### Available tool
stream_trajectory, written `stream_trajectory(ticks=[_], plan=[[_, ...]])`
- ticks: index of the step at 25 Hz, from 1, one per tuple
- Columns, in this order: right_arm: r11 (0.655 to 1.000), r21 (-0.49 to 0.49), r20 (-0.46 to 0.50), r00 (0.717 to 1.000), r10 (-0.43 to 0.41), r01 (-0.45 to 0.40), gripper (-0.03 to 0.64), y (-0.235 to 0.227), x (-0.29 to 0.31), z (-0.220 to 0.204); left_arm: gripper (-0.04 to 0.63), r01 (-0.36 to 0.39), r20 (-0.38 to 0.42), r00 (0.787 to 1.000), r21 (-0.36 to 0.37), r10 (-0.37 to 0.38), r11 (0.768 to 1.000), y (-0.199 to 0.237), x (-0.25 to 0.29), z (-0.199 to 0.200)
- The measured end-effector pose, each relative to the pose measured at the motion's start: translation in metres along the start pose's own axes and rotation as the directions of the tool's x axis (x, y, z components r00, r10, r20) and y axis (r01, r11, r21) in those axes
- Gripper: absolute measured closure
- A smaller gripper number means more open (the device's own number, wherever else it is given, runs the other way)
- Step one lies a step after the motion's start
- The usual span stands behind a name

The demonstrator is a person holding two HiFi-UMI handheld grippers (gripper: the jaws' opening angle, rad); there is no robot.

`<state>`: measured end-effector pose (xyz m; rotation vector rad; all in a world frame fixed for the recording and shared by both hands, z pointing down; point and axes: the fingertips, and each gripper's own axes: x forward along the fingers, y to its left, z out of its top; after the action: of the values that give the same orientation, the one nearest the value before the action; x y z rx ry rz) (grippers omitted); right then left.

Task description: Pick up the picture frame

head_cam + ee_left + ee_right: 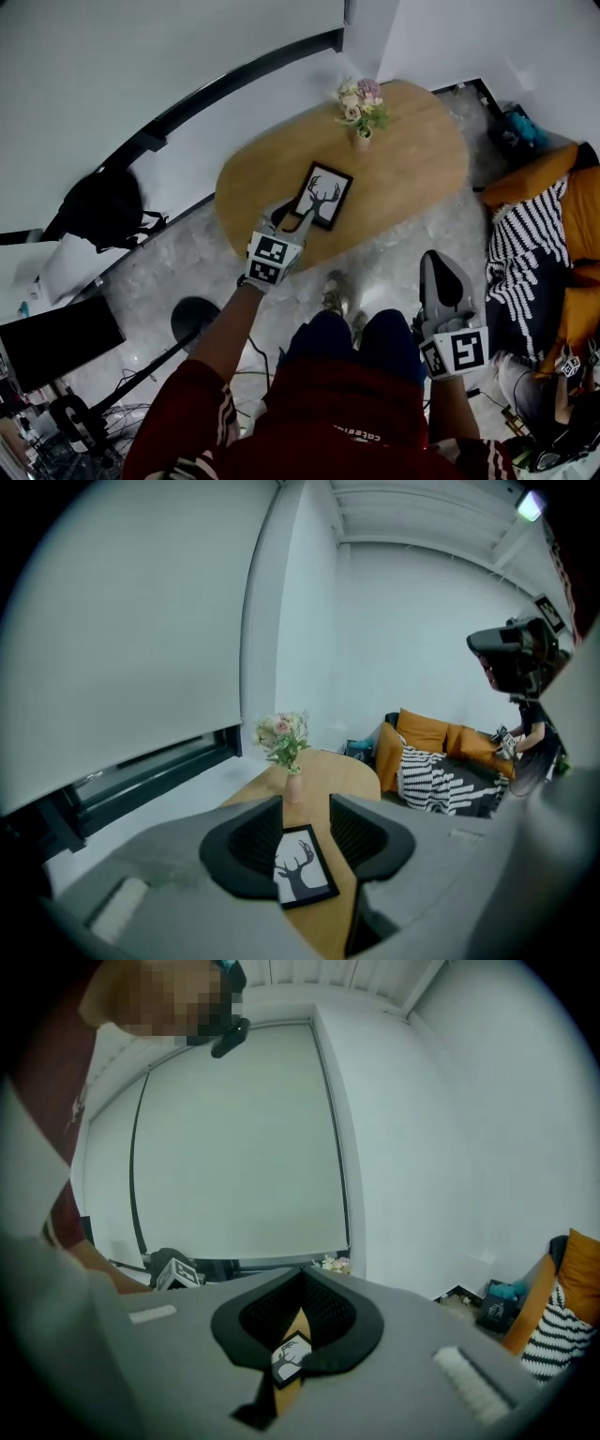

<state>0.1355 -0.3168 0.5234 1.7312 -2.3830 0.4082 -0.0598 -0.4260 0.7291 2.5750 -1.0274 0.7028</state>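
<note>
A black picture frame (322,195) with a white deer print lies flat on the oval wooden table (412,169). My left gripper (292,218) hangs just above the table's near edge, right in front of the frame, jaws open and empty. In the left gripper view the frame (305,866) shows through the gap of that gripper (306,806), apart from both pads. My right gripper (434,257) is low beside the person's knee, off the table, its tips together. The right gripper view shows the right gripper (302,1279) shut, with a bit of the frame (292,1355) beneath it.
A small vase of flowers (361,111) stands at the table's far side. A sofa with orange cushions and a striped blanket (530,253) is to the right. A black backpack (105,208), a dark monitor (56,345) and a round stand base (194,317) are on the floor at left.
</note>
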Motion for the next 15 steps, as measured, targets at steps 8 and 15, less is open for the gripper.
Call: stream_trajectory(ticks=[8, 15], plan=[[1.0, 0.001, -0.012, 1.0, 0.014, -0.014, 0.62, 0.003, 0.021, -0.029, 0.442, -0.012, -0.093, 0.996, 0.006, 0.012, 1.0, 0.037, 0.065, -0.078], [0.999, 0.023, -0.073, 0.997, 0.037, -0.036, 0.62, -0.003, 0.035, -0.084, 0.442, -0.034, -0.187, 0.982, -0.05, 0.024, 0.998, 0.059, 0.123, -0.157]])
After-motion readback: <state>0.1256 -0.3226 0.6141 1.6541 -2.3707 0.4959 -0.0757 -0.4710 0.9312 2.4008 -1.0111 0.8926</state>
